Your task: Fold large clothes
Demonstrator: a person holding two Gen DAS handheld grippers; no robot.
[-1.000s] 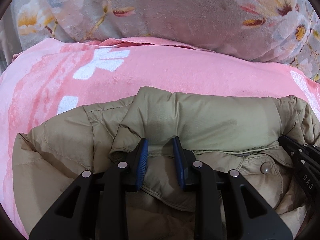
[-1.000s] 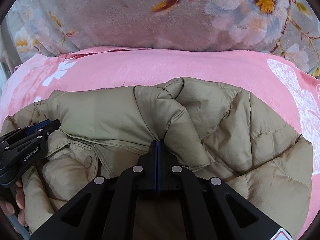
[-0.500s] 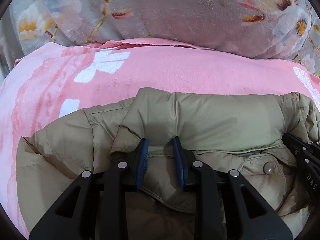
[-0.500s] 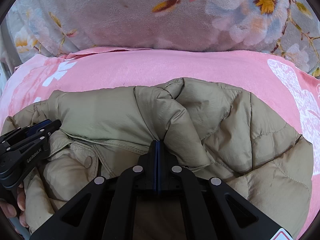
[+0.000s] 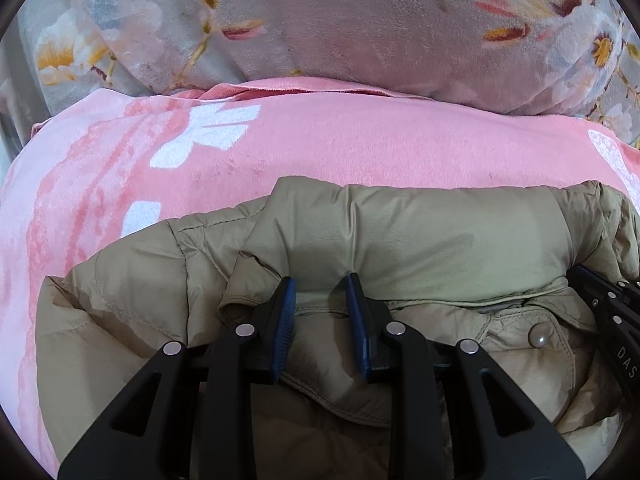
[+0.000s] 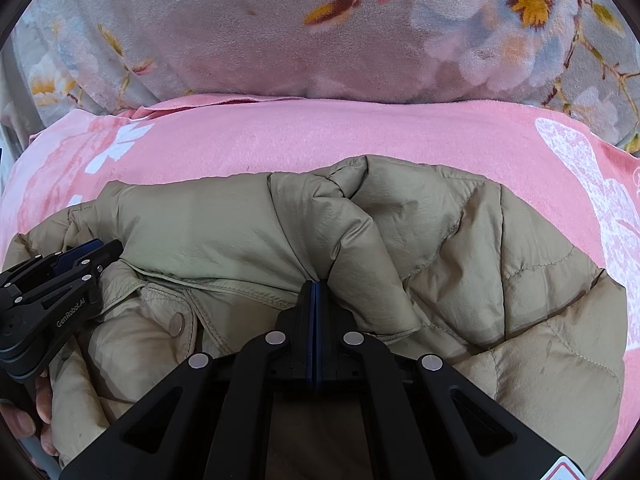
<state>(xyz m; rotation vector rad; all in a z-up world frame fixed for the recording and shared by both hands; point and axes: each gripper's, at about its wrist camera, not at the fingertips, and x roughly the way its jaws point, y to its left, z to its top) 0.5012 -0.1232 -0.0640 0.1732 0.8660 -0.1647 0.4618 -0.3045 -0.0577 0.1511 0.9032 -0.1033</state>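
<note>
Pinching the khaki puffer jacket (image 5: 400, 248) collar with my left gripper (image 5: 320, 286), jaws slightly apart on fabric | right gripper (image 6: 315, 285) pressed together at a fold | jacket on pink blanket (image 5: 360, 140) | floral quilt (image 6: 280, 40) beyond

Soft even light, sharp, fisheye-warped edges

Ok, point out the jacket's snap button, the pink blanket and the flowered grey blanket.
snap button (image 5: 537, 339), left wrist view, centre of the button.
pink blanket (image 5: 360, 140), left wrist view, bare stretch above the jacket.
flowered grey blanket (image 6: 248, 32), right wrist view, plain plush area.
</note>
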